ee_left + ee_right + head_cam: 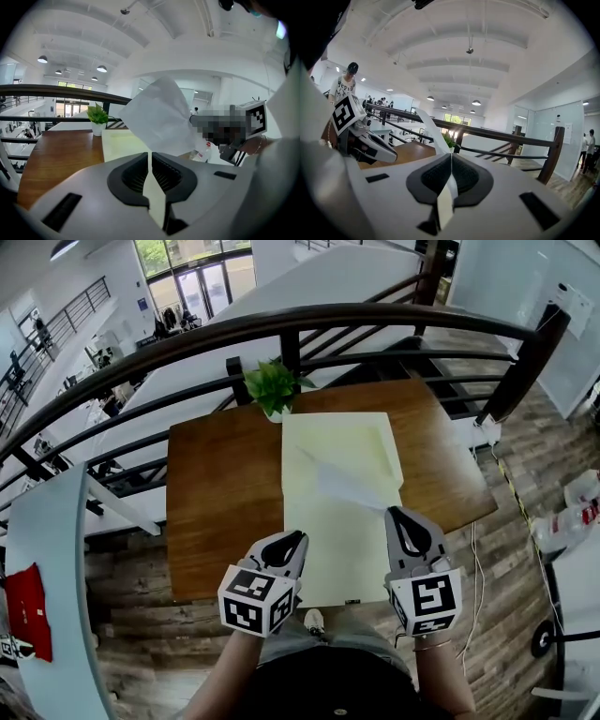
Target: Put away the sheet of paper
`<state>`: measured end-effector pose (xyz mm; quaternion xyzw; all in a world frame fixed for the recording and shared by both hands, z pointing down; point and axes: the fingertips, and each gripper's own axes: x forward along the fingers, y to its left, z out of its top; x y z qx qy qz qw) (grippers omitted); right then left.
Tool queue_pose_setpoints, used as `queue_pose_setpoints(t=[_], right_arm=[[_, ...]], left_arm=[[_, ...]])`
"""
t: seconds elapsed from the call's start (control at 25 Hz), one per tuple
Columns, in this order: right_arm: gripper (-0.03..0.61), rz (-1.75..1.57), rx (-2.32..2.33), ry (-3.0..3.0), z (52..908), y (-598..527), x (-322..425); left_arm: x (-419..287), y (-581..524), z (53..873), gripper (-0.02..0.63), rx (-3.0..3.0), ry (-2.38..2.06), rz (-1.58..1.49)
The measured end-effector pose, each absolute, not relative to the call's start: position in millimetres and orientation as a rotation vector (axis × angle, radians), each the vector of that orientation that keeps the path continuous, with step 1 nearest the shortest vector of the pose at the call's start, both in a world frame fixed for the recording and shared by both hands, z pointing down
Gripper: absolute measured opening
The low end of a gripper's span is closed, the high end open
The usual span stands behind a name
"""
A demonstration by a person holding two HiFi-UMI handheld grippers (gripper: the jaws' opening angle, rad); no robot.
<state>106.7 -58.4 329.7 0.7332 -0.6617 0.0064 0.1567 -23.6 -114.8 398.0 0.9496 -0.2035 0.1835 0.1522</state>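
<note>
A white sheet of paper [352, 486] is lifted and bowed above a large pale yellow folder [337, 432] that lies flat on the wooden table [216, 493]. My right gripper [394, 512] is shut on the sheet's right edge. My left gripper [296, 538] is shut on its lower left corner. In the left gripper view the paper [159, 117] rises from the closed jaws toward the right gripper [248, 119]. The right gripper view shows a thin strip of the paper [433, 133] standing up from its shut jaws, with the left gripper [365, 138] off to the left.
A small potted plant [275, 385] stands at the table's far edge, just behind the folder. A dark curved railing [281, 320] runs behind the table with a drop beyond it. Cables and bottles lie on the floor [572, 512] to the right.
</note>
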Motion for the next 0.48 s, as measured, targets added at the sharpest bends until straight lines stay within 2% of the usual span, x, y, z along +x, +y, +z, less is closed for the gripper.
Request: queue_pose_setpoints(t=[0.48], right_arm=[[0.029, 0.042, 2.000, -1.891, 341, -68, 106]], left_arm=[[-21, -125, 412, 0.037, 2.634, -0.624, 0.501]])
